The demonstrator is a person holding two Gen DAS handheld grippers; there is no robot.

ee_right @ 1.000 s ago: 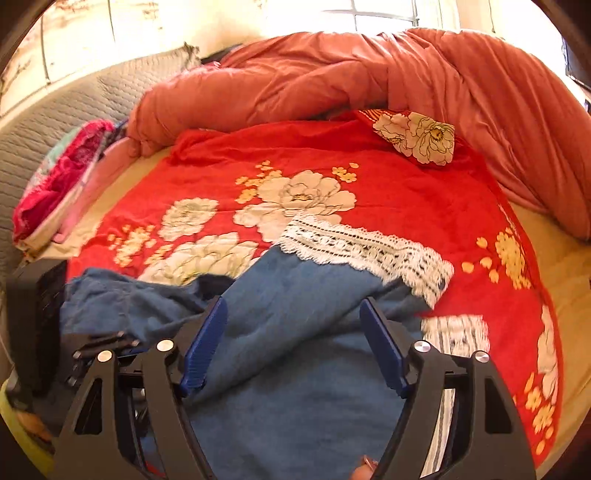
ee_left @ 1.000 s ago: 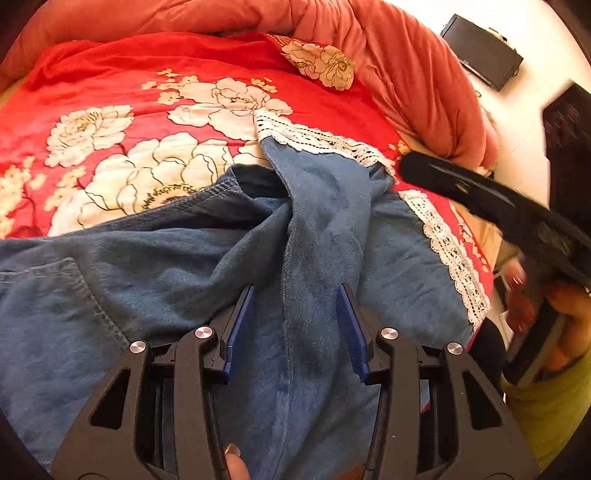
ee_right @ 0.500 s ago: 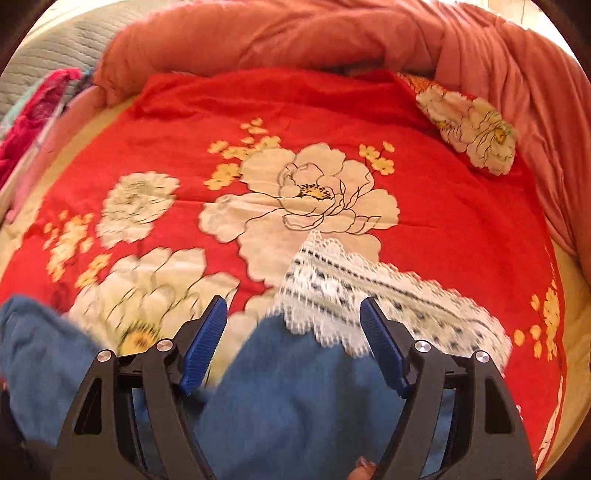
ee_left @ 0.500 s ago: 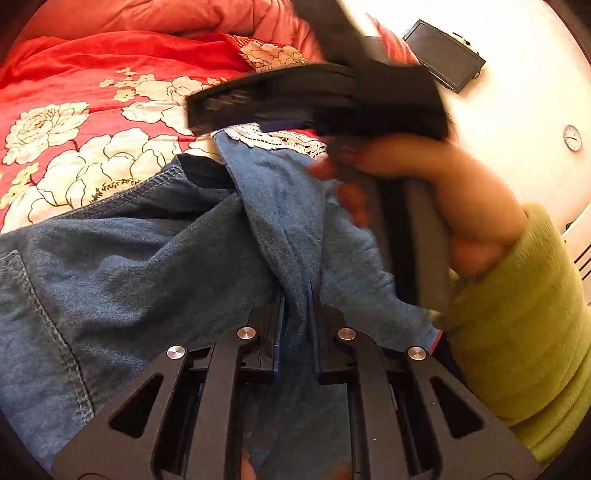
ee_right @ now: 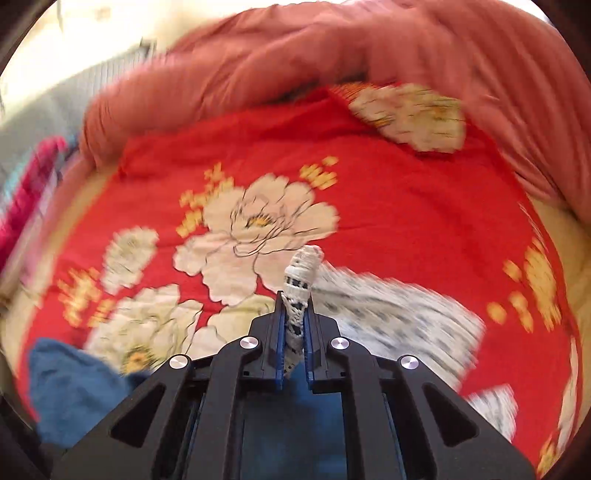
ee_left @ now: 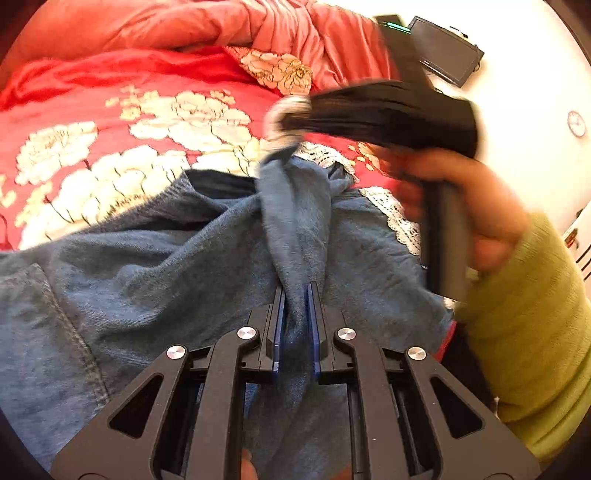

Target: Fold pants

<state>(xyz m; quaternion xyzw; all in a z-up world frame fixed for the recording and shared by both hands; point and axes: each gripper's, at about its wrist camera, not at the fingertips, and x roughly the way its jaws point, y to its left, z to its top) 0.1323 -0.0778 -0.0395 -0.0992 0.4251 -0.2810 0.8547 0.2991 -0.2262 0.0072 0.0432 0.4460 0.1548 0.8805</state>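
Denim pants [ee_left: 155, 280] lie crumpled on the red flowered bedspread [ee_left: 74, 110], the legs pointing away from me toward the pink quilt [ee_left: 184, 26]. My left gripper [ee_left: 294, 295] has its fingers pressed together on a raised ridge of blue cloth at mid-leg. My right gripper [ee_right: 294, 314] pinches the white lace hem [ee_right: 301, 291] of one leg, bunched between the pads. I judge the fabric soft and limp, of middle weight; it will sag between my two holds. The lace looks thin and delicate, so I would rather hold the denim just behind it and pull gently.
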